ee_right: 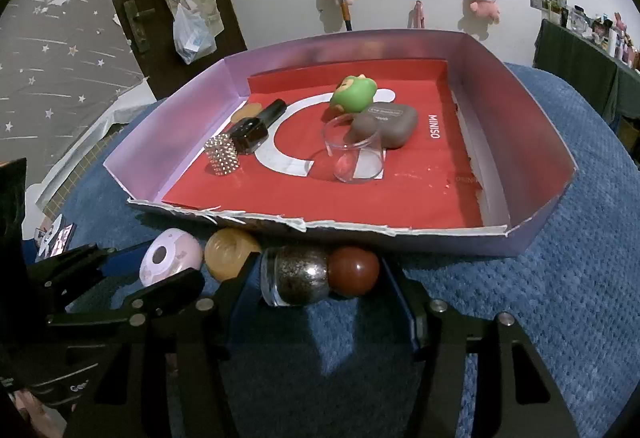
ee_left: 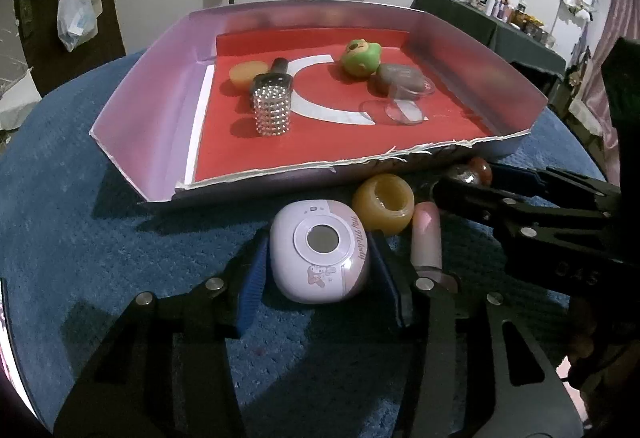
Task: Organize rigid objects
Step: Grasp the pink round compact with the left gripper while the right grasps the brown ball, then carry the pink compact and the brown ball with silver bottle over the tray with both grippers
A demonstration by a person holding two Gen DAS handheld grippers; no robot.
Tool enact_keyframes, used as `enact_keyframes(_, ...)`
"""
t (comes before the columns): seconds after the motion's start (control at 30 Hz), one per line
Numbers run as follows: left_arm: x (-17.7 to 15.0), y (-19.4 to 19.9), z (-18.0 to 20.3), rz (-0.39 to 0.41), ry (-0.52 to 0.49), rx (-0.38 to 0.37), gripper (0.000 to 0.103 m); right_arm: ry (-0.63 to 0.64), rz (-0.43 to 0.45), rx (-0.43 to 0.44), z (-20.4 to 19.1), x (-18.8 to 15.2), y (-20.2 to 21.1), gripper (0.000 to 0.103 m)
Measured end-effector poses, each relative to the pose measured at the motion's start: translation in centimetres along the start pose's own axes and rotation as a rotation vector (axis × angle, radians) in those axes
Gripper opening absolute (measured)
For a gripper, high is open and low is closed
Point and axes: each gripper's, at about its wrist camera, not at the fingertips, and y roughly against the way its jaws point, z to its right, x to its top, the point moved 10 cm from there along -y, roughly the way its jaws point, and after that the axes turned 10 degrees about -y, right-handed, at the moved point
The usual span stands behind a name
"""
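**Both tongs closed on objects in front of the tray**

The left gripper (ee_left: 318, 262) has its 2 blue-padded jaws pressed against the sides of a rounded white-and-pink plastic case with a grey round window (ee_left: 320, 252), which sits on the blue textured cloth (ee_left: 100, 238). Just beyond the left tongs' tips stands an amber open-mouthed jar (ee_left: 384, 207), with a pale pink tube (ee_left: 427, 240) beside their right jaw.

The right gripper (ee_right: 320, 278) clamps a glittery dark bottle with a round red-brown cap (ee_right: 316, 275), lying sideways between its jaws.

Directly ahead of both tongs is the shallow purple cardboard tray with a red liner (ee_right: 540, 166). Inside it lie a studded silver cylinder (ee_left: 271, 109), a green toy figure (ee_right: 352, 94), a grey-brown case (ee_right: 390, 126) and a clear plastic cup (ee_right: 354, 154).
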Motion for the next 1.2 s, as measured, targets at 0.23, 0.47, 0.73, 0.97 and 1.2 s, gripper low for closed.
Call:
enact_keyframes(0.23, -0.3, 0.6, 0.0, 0.009, 0.004, 0.001, 0.047, -0.019, 0.007, 0.010, 0.4, -0.3, 0.8, 0.061)
enact_keyframes(0.47, -0.2, 1.9, -0.3, 0.036, 0.028, -0.003, 0.047, -0.035, 0.030, 0.038, 0.4, -0.6, 2.6, 0.061)
enact_keyframes(0.73, -0.2, 3.6, -0.3, 0.070, 0.039, -0.002, 0.047, -0.036, 0.048, 0.070, -0.1, -1.1, 4.7, 0.061)
enact_keyframes(0.97, 0.1, 4.5, -0.3, 0.091, 0.043, -0.001, 0.047, -0.032, 0.061, 0.086, -0.5, -1.4, 6.1, 0.061)
enact_keyframes(1.2, 0.4, 5.4, -0.2, 0.112, 0.042, 0.002, 0.047, -0.031, 0.073, 0.103, -0.9, -1.4, 6.9, 0.061)
